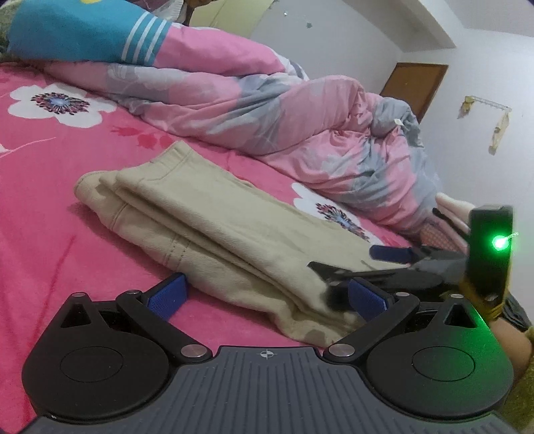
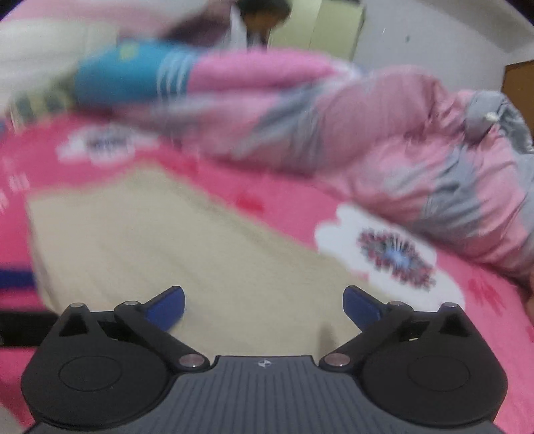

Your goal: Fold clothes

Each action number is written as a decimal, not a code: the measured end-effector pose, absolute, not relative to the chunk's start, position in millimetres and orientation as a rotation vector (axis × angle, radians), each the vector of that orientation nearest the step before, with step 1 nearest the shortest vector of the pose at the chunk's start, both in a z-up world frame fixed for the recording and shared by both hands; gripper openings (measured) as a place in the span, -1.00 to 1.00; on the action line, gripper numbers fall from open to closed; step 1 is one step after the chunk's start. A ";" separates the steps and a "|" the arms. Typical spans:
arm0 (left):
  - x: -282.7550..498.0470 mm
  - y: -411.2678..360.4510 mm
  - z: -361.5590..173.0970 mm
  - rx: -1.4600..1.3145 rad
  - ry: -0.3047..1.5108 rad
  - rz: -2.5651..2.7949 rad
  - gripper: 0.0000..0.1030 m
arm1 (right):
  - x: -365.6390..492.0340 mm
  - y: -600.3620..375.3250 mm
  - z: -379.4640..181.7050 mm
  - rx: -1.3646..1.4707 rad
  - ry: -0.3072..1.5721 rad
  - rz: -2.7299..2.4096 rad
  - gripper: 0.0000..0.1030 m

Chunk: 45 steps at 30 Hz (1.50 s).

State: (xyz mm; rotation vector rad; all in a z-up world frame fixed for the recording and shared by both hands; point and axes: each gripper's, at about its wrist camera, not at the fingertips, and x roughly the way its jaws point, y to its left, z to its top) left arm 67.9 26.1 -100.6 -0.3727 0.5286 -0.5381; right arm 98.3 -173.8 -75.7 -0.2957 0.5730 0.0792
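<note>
Since the beige trousers (image 1: 213,230) already lie in a long layered stack, the fold looks well advanced, though likely not finished. Bed (image 1: 50,207), pink flowered sheet, carries everything. Quilt (image 1: 300,110), pink and grey, heaped along the far side, well apart from the work. Blue striped cloth (image 1: 86,30) lies on the quilt's far end; whether it also waits to be folded, cannot tell.

Trousers: several layers visible at the far rounded end, edges roughly aligned, top face mostly flat. Near end sits between the fingers of the left tool (image 1: 267,295). Still a long strip; judged one more crosswise fold left to make a compact bundle, then perhaps smoothing.

Left tool: fingers wide apart, straddling the near end of the stack, gripping nothing. Right tool (image 1: 390,253) seen from the left wrist view low over the trousers' right edge, green light on its body. Right wrist view is motion-blurred; there the right tool (image 2: 263,302) has fingers spread, nothing between them, trousers (image 2: 140,240) spread directly ahead.
</note>
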 end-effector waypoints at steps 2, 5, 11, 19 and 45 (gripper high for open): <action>67.6 24.7 -101.0 -0.363 0.528 -0.533 1.00 | 94.5 -172.1 -78.7 -0.303 0.557 0.074 1.00; 66.7 23.4 -101.0 -0.356 0.528 -0.528 1.00 | 90.9 -174.4 -80.8 -0.289 0.551 0.076 1.00; 67.3 24.8 -102.0 -0.361 0.525 -0.527 1.00 | 93.0 -186.1 -82.1 -0.208 0.557 0.101 1.00; 66.1 23.9 -102.9 -0.362 0.519 -0.523 1.00 | 103.4 -206.5 -83.3 -0.063 0.616 0.152 1.00; 65.0 24.7 -103.9 -0.362 0.511 -0.522 1.00 | 103.4 -205.8 -83.1 -0.068 0.617 0.150 1.00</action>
